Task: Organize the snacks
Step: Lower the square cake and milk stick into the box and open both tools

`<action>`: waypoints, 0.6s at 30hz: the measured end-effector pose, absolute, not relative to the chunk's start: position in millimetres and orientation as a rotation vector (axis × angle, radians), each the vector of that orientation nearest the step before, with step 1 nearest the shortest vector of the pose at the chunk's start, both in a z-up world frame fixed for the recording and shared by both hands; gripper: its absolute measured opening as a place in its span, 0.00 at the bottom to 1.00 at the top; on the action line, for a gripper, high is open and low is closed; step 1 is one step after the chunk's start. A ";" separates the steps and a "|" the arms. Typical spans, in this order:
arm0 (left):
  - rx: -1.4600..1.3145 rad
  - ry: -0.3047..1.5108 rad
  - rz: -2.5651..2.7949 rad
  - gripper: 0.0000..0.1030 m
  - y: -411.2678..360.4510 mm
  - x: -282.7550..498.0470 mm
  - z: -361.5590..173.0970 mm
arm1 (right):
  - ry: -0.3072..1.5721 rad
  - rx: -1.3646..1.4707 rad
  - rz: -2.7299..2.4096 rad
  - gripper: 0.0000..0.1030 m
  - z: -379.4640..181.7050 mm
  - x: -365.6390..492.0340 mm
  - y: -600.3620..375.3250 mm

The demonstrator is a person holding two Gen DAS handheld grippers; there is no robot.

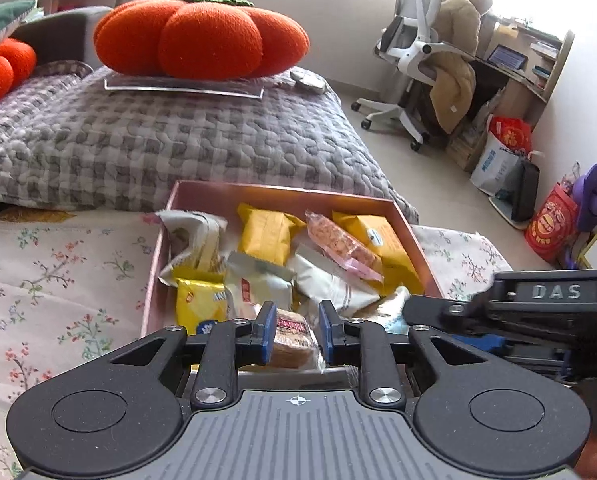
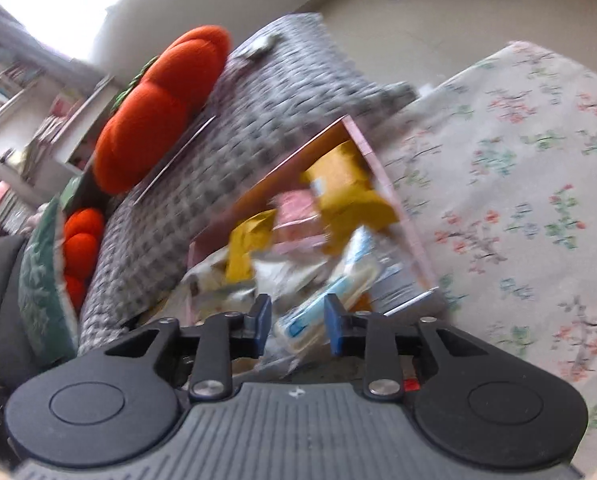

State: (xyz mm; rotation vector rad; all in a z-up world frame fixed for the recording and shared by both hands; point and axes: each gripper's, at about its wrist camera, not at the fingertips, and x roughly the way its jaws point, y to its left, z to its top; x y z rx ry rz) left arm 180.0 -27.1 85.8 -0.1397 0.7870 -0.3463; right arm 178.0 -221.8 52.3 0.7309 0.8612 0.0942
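Note:
A pink box (image 1: 286, 192) full of wrapped snacks sits on the floral sheet. Yellow packets (image 1: 267, 233), a pink clear-wrapped bar (image 1: 340, 246) and white packets (image 1: 258, 280) lie in it. My left gripper (image 1: 296, 334) hangs over the box's near end, jaws partly open around a brown cake in clear wrap (image 1: 293, 339). The right gripper's body (image 1: 538, 312) shows at the right of that view. In the blurred right wrist view, my right gripper (image 2: 296, 330) is partly open around a white and blue packet (image 2: 318, 312) over the box (image 2: 378, 164).
A grey checked quilt (image 1: 178, 140) lies behind the box with an orange pumpkin cushion (image 1: 200, 38) on a clear tray. The floral sheet (image 1: 50, 280) spreads left and right. An office chair (image 1: 414, 52), desk and bags stand on the floor at the right.

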 end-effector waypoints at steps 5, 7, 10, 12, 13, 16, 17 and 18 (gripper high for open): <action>-0.205 0.851 -0.381 0.21 -25.8 185.7 71.2 | 0.906 0.773 0.153 0.25 33.5 187.1 -214.2; -0.237 0.871 -0.380 0.21 -23.0 188.2 65.2 | 0.902 0.789 0.123 0.25 27.7 188.2 -217.6; -0.290 0.881 -0.364 0.22 -14.3 190.2 65.5 | 0.888 0.779 0.048 0.26 26.6 187.4 -226.5; -0.295 0.859 -0.357 0.33 -10.1 188.4 72.0 | 0.880 0.770 0.037 0.27 34.8 184.8 -230.0; -0.289 0.844 -0.355 0.36 -8.8 186.8 76.3 | 0.872 0.774 0.052 0.31 40.8 183.4 -231.7; -0.260 0.828 -0.345 0.45 -6.4 181.2 85.4 | 0.865 0.711 0.054 0.40 64.7 179.3 -230.6; -0.240 0.831 -0.337 0.46 -6.9 179.1 87.5 | 0.871 0.659 0.042 0.40 71.5 178.1 -228.2; -0.212 0.836 -0.327 0.49 -6.9 176.1 89.4 | 0.877 0.604 0.036 0.41 76.7 176.6 -225.4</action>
